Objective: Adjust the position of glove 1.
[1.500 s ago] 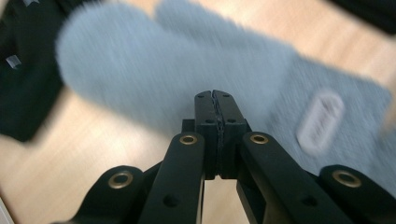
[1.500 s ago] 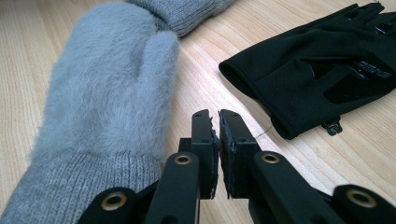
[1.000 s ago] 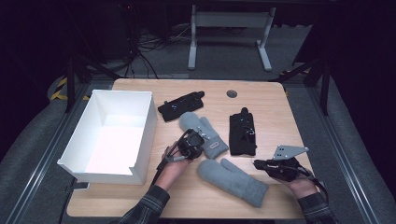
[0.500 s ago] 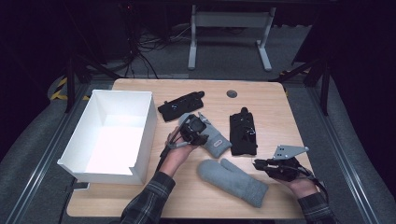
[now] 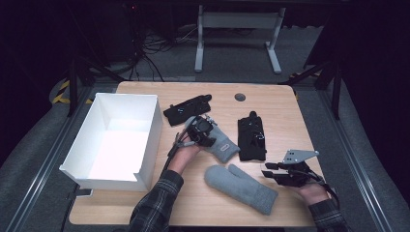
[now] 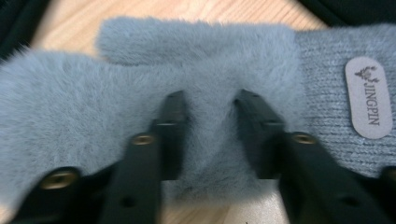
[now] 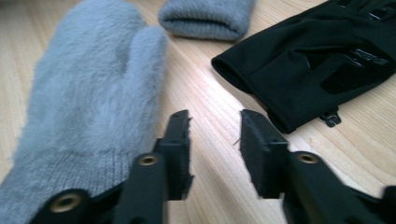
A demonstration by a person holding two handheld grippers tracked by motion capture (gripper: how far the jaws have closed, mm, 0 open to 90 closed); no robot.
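The left gripper [image 6: 208, 105] is pinching a fold of the far grey mitten [image 6: 187, 70] mid-table [image 5: 270, 96], jaws just closing to bunch the fleece for lifting. The right gripper [image 7: 215, 122] is hovering spread and empty, jaws just opening, beside the near mitten [image 7: 88, 79] toward the front edge. A white box [image 5: 145, 159] is sitting along the left edge, two black gloves [image 5: 251, 137] lying behind.

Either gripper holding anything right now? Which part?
Left gripper has just been closing and pinches a fold of the fluffy palm of the grey mitten. Right gripper has been opening over bare table, holding nothing.
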